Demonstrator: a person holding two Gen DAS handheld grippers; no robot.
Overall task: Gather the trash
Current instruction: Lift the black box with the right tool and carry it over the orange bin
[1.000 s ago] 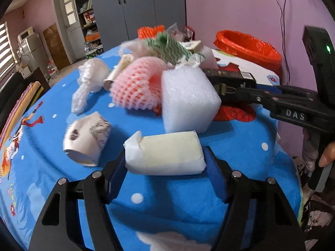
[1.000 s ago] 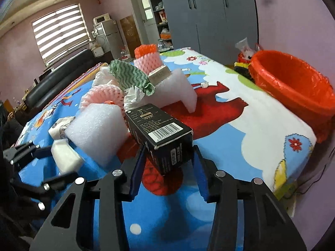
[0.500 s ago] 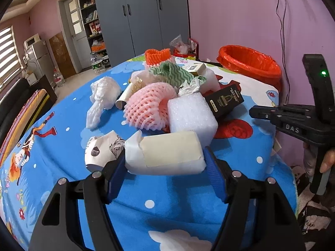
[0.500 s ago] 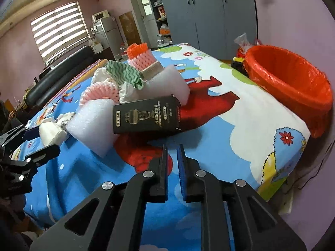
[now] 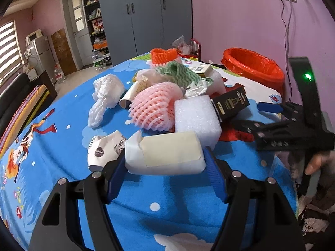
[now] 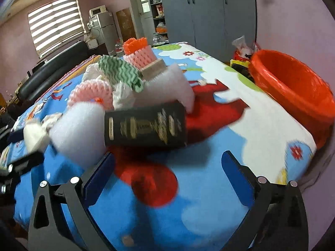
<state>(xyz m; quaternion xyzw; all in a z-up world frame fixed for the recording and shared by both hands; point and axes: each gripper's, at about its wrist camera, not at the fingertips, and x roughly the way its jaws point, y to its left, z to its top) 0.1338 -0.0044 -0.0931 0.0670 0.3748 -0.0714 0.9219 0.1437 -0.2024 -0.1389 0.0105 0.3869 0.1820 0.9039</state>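
My left gripper (image 5: 164,159) is shut on a white taped packet (image 5: 169,152), held just above the blue cartoon tablecloth (image 5: 62,146). My right gripper (image 6: 167,156) has its jaws opening wide with nothing between them. A black box with gold print (image 6: 146,123) lies on its side just beyond its fingertips. In the left wrist view the right gripper (image 5: 253,115) sits right of that black box (image 5: 230,104), with a person's hand on its handle. An orange-lined bin (image 6: 293,87) stands past the table's right edge.
A trash pile fills the table's middle: white foam block (image 5: 196,119), pink foam net (image 5: 155,106), green-white cloth (image 5: 180,73), clear plastic bag (image 5: 104,96) and crumpled paper cup (image 5: 104,148). A sofa, fridge and grey wardrobe stand behind.
The right gripper let go of the black box, which now lies flat on the table. Its jaws shut empty, then spread wide. The left gripper still holds the packet.
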